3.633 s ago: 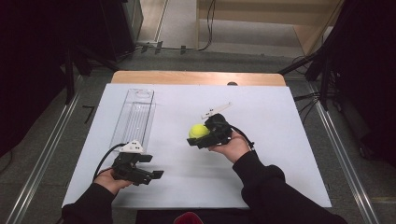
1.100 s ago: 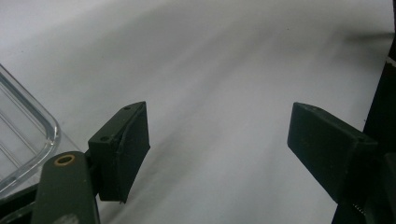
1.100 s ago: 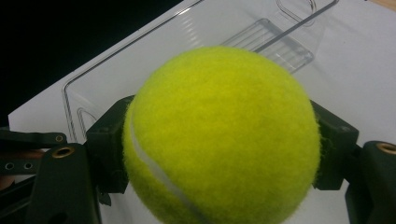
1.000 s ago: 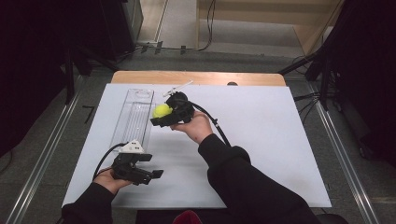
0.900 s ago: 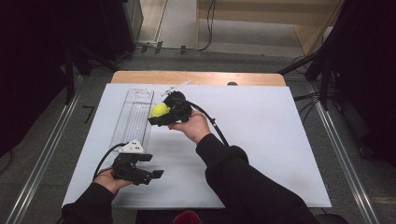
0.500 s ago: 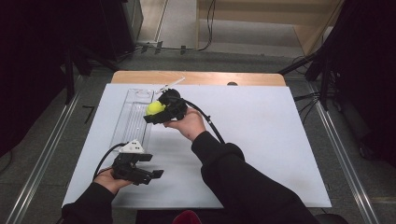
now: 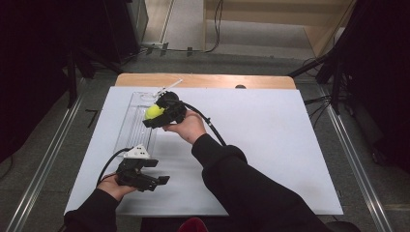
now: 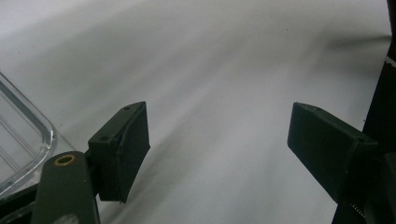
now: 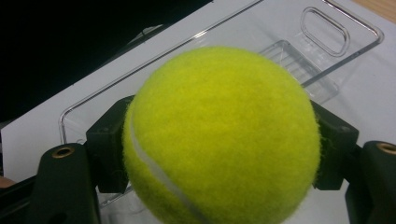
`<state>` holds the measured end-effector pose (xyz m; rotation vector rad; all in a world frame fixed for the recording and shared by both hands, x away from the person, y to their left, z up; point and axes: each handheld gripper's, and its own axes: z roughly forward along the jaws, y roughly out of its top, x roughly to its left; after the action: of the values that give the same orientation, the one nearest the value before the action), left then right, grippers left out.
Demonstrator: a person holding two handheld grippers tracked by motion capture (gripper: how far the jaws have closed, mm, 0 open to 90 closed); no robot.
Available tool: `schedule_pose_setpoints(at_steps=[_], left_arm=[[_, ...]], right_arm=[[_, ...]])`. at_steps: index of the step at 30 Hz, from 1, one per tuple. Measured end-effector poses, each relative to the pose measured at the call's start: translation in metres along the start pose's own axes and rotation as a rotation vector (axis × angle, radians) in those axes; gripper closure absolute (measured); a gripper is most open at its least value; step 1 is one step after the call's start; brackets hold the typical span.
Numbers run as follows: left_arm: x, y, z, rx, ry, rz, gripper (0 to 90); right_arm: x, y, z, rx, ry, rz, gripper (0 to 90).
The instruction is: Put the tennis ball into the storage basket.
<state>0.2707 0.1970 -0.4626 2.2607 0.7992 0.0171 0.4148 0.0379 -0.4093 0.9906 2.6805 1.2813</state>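
Carry step: right claw [image 7: 153,116] clamped on tennis ball [image 9: 219,135], clear tray [image 9: 299,51] beneath (left claw [image 8: 217,149] apart); next, lower and release.

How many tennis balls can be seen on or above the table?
1. The tennis ball is clamped in the right hand-held gripper, above the clear tray at the table's far left.

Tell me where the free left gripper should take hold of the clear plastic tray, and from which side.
Probably the near rounded corner rim of the clear tray, approached from the left gripper's own side: the open jaws sit close, and the thin raised edge would fit between them. The far end lies beneath the ball-holding right gripper.
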Motion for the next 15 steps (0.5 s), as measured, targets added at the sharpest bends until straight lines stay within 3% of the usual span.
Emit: schedule_pose_setpoints(at_steps=[15], left_arm=[[0.001,0.0,-0.001,-0.001,0.003,0.006,21.2]], right_arm=[[0.007,0.014,0.014,0.022,0.0,-0.038,22.8]])
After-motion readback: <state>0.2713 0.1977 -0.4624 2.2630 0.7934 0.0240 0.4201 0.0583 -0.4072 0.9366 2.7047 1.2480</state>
